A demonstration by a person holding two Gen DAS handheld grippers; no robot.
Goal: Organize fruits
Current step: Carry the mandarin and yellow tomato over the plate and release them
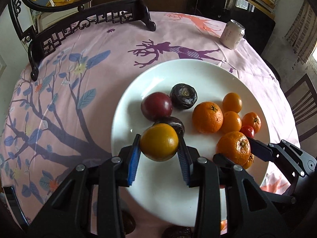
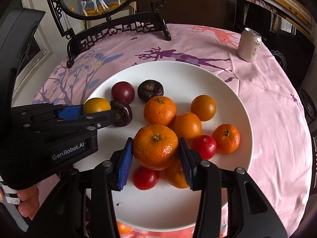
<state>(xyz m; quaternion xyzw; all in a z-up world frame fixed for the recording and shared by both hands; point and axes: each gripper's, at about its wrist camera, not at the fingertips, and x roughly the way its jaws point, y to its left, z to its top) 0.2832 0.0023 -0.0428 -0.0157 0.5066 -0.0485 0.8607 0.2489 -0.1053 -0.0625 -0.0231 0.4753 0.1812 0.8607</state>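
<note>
A white plate (image 1: 168, 194) (image 2: 178, 214) holds dark fruits on its left and several oranges and red fruits on its right. My left gripper (image 1: 159, 141) is shut on a yellow-orange fruit (image 1: 159, 141) (image 2: 96, 105), held just above the plate's left part beside a dark purple fruit (image 1: 173, 124) (image 2: 121, 112). My right gripper (image 2: 155, 148) is shut on a large mandarin (image 2: 155, 146) (image 1: 234, 147) above the pile, over a red fruit (image 2: 145, 177) and another orange (image 2: 175, 175).
A drink can (image 1: 232, 34) (image 2: 249, 44) stands at the far right of the pink tablecloth. A carved black frame stand (image 1: 89, 25) (image 2: 111, 29) occupies the far left. Small fruits lie near the front table edge (image 2: 122, 228). A wooden chair (image 1: 303, 107) stands to the right.
</note>
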